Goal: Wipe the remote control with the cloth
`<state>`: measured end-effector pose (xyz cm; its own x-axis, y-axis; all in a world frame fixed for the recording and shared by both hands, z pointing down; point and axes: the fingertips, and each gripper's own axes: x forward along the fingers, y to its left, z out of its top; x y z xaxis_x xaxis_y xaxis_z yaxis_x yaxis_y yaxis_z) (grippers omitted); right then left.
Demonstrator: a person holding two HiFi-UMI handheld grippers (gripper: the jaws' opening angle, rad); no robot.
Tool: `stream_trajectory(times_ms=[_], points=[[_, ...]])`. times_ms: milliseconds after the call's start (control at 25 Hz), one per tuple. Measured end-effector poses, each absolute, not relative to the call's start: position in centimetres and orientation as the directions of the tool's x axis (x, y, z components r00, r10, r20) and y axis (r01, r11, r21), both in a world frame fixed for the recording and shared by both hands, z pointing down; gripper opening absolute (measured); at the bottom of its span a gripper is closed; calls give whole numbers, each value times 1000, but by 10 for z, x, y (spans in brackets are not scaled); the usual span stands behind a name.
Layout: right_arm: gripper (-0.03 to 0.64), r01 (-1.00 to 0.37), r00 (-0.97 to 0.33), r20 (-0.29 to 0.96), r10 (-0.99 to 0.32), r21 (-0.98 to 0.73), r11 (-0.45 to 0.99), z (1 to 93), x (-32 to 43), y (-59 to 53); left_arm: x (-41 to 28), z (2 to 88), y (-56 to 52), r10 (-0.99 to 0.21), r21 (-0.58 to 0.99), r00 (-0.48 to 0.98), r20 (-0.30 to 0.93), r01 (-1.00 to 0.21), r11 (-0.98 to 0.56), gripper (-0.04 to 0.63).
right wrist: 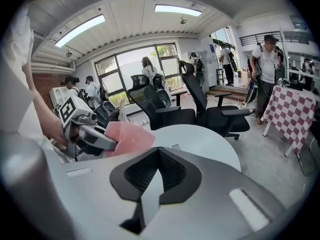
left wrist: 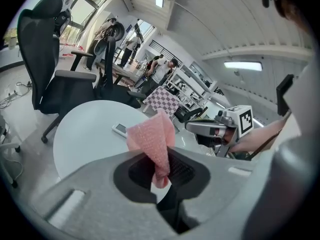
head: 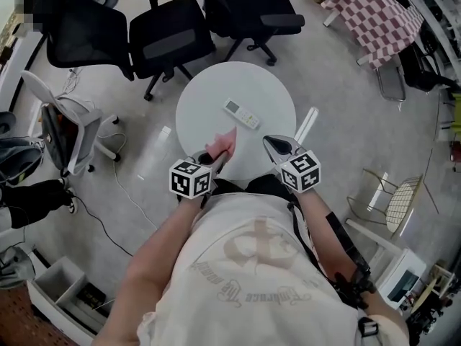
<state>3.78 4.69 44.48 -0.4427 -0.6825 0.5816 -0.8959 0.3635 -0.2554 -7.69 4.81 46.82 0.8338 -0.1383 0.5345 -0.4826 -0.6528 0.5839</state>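
A white remote control (head: 241,114) lies near the middle of the round white table (head: 209,96); the left gripper view shows the remote control (left wrist: 120,129) too. My left gripper (head: 216,156) hovers over the table's near edge, shut on a pink cloth (head: 224,144) that sticks up from its jaws. The pink cloth (left wrist: 152,141) fills the jaws in the left gripper view. My right gripper (head: 275,147) is beside it at the right, shut and holding nothing. In the right gripper view I see the left gripper (right wrist: 107,143) with the cloth (right wrist: 131,136).
Black office chairs (head: 169,34) stand behind the table. A white chair (head: 68,125) stands left, and a checkered-cloth table (head: 374,16) is at far right. People stand in the background of both gripper views. A wire chair (head: 400,200) is right of me.
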Motion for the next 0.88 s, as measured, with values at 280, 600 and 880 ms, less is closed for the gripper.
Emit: stream_trajectory(times_ms=[280, 600, 880], points=[[8, -905, -397, 676, -621, -174, 389, 475, 41, 40, -79, 486, 43, -112, 611, 829, 548, -488, -624, 37], [9, -876, -401, 752, -523, -149, 459, 522, 57, 33, -60, 499, 23, -89, 585, 788, 609, -522, -620, 37], [14, -877, -391, 786, -478, -162, 452, 563, 74, 8, -37, 519, 4, -52, 574, 752, 657, -543, -613, 37]])
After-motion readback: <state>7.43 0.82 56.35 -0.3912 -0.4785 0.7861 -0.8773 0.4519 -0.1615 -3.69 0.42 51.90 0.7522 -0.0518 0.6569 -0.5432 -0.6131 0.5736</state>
